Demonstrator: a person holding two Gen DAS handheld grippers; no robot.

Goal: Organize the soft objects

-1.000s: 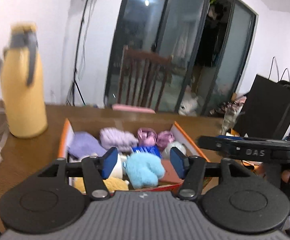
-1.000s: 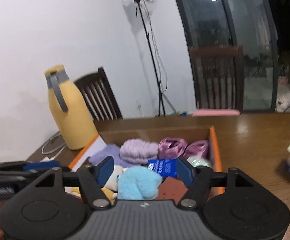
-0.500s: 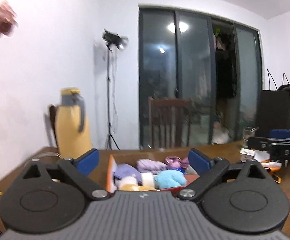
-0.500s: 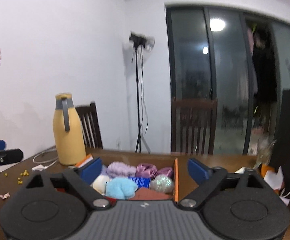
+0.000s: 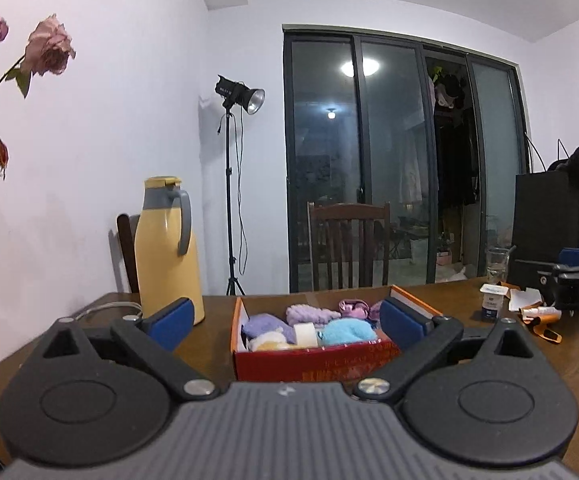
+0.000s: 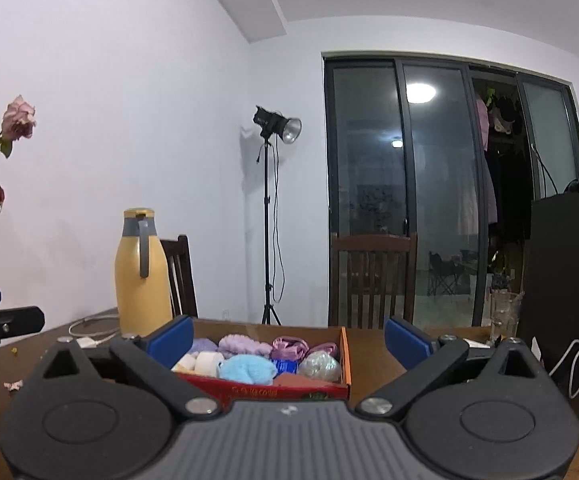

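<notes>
Both grippers hang above the near edge of the table [image 5: 217, 352], in front of the red box [image 5: 313, 362], and each one has its jaws spread wide with nothing between them: the left gripper [image 5: 287, 322] and the right gripper [image 6: 287, 340] frame the box but touch nothing. The soft things lie inside the box: a light blue plush [image 5: 347, 330] at the front, a purple cloth [image 5: 263, 326] behind it to the left, a lilac fluffy piece [image 5: 311, 314] and pink shiny pieces [image 5: 353, 308] at the back. I think the box is already very full, so if a gripper goes in again, a wide finger could hook a neighbour piece and pull it over the low wall. The box looks light, and a push on its front could slide it toward the yellow thermos [image 5: 167, 252] that stands left of the box. The left view shows a small white cup [image 5: 492, 300] and orange scraps [image 5: 539, 318] to the right of the box; the right view does not show them. Only the right view shows a pale shiny ball [image 6: 323, 365] in the box's right front corner, a blue packet [image 6: 285, 365] and a white cable [image 6: 577, 368] far right of the box.
</notes>
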